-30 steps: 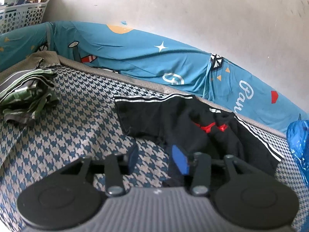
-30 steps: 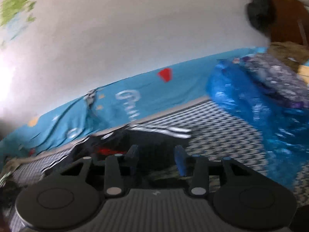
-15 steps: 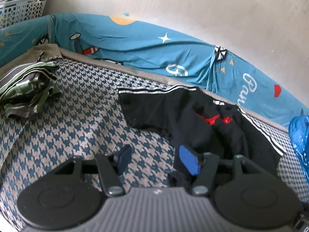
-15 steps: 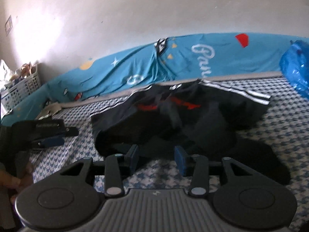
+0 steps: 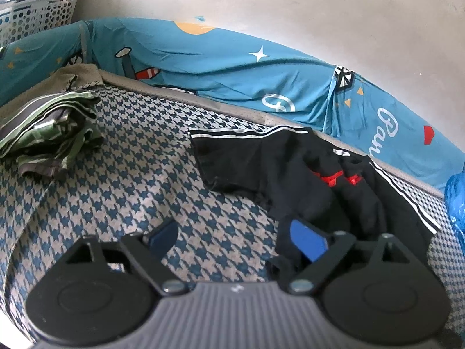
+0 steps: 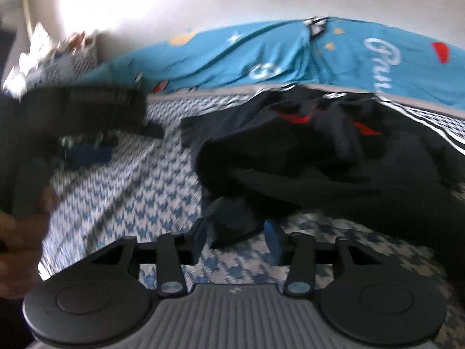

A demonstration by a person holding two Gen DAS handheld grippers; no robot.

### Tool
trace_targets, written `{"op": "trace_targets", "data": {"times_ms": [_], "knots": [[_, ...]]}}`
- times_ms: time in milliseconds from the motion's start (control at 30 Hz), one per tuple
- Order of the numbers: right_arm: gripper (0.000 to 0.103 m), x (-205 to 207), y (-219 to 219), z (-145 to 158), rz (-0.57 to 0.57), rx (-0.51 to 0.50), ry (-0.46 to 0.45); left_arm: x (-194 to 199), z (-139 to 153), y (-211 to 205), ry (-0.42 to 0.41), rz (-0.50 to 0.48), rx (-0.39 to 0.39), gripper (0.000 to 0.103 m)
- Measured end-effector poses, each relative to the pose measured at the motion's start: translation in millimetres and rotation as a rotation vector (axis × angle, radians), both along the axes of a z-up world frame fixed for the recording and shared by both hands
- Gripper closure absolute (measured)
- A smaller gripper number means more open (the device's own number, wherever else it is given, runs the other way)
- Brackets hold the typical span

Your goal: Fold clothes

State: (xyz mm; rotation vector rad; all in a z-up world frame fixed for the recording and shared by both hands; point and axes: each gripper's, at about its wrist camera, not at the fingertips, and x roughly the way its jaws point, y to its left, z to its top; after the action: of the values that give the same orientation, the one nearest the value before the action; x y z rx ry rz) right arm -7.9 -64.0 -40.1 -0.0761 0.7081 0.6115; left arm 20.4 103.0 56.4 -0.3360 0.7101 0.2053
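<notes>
A crumpled black garment (image 5: 293,171) with white stripes and red marks lies on the houndstooth bed cover (image 5: 122,174). My left gripper (image 5: 235,235) is open wide and empty, low over the cover at the garment's near left edge; its right finger overlaps the black cloth. In the blurred right wrist view the same garment (image 6: 334,157) fills the centre and right. My right gripper (image 6: 235,232) is open, with a loose corner of the black cloth lying between its fingers. The left gripper and the hand holding it (image 6: 58,133) show at the left there.
A folded green striped garment (image 5: 49,133) lies at the left of the bed. A blue patterned sheet (image 5: 232,69) runs along the wall. A white perforated basket (image 5: 35,14) stands at the far left. A blue plastic bag (image 5: 456,200) sits at the right edge.
My left gripper opened wider. My right gripper swung left and down from the blue bag to the near edge of the black garment.
</notes>
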Motion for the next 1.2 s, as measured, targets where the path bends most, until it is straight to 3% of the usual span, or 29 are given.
{"op": "trace_targets", "data": {"times_ms": [100,367,433,500,567,767,1000,1133,1200], "knots": [[0.043,0,19,-11,0.048,-0.060,-0.046,0,1,3,-0.001,0.007,-0.013,0.014],[0.045,7,52,-34,0.108,-0.234,-0.160,-1,1,8,-0.004,0.013,-0.030,0.014],[0.053,8,53,-37,0.108,-0.223,-0.171,-1,2,7,-0.004,0.011,-0.029,0.014],[0.082,9,54,-36,0.109,-0.208,-0.163,-1,2,8,-0.007,0.010,-0.029,0.014],[0.094,8,55,-34,0.111,-0.204,-0.159,-2,4,8,-0.012,0.010,-0.031,0.014],[0.095,-6,51,0,0.143,-0.089,-0.095,-9,19,18,-0.059,0.044,-0.006,0.014],[0.095,-43,64,53,0.349,0.125,-0.048,-24,38,51,-0.122,0.138,-0.007,0.013],[0.095,-54,76,63,0.443,0.174,0.002,-32,43,70,-0.138,0.194,-0.017,0.010],[0.090,-57,78,63,0.484,0.186,0.028,-34,43,74,-0.136,0.213,-0.017,0.010]]}}
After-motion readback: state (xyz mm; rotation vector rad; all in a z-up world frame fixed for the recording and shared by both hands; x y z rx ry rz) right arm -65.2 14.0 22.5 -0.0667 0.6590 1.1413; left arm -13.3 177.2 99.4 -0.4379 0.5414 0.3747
